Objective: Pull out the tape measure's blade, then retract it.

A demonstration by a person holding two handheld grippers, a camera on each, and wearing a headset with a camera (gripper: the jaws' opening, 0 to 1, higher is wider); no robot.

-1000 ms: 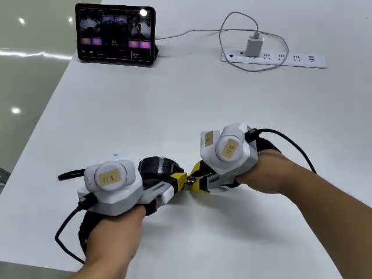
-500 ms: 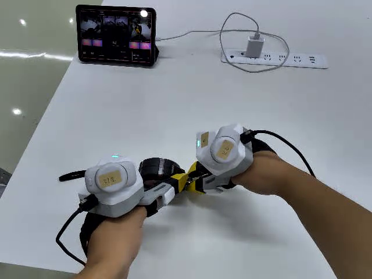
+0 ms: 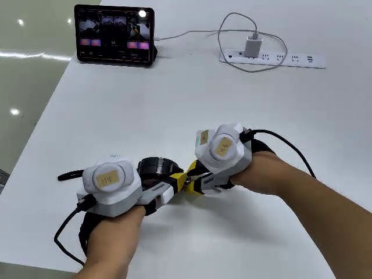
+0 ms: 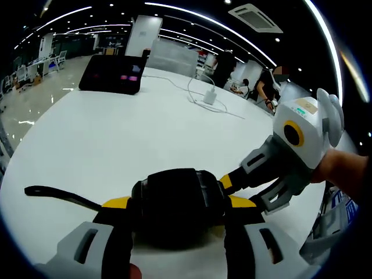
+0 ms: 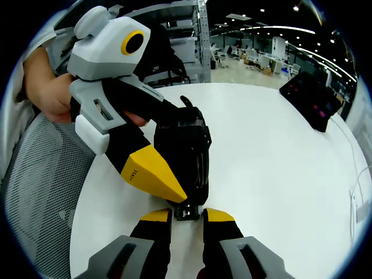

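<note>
A black tape measure (image 3: pixel 157 170) lies on the white table (image 3: pixel 192 99) near its front edge. My left gripper (image 4: pixel 174 204) is shut on the tape measure (image 4: pixel 177 200), with a yellow-tipped jaw on each side of its case. My right gripper (image 5: pixel 187 216) comes in from the right and is shut on the small blade tab (image 5: pixel 187 213) at the mouth of the tape measure (image 5: pixel 181 148). In the head view the left gripper (image 3: pixel 172 185) and right gripper (image 3: pixel 192 181) meet tip to tip. A black wrist strap (image 4: pixel 55 195) trails off the case to the left.
A tablet (image 3: pixel 114 34) stands at the far left of the table. A white power strip (image 3: pixel 272 57) with a charger and looped cable (image 3: pixel 250 40) lies at the far right. The table's left edge (image 3: pixel 43 116) drops to a shiny floor.
The right gripper has shifted slightly left and up against the left gripper's tip. The left gripper and tape measure stay put.
</note>
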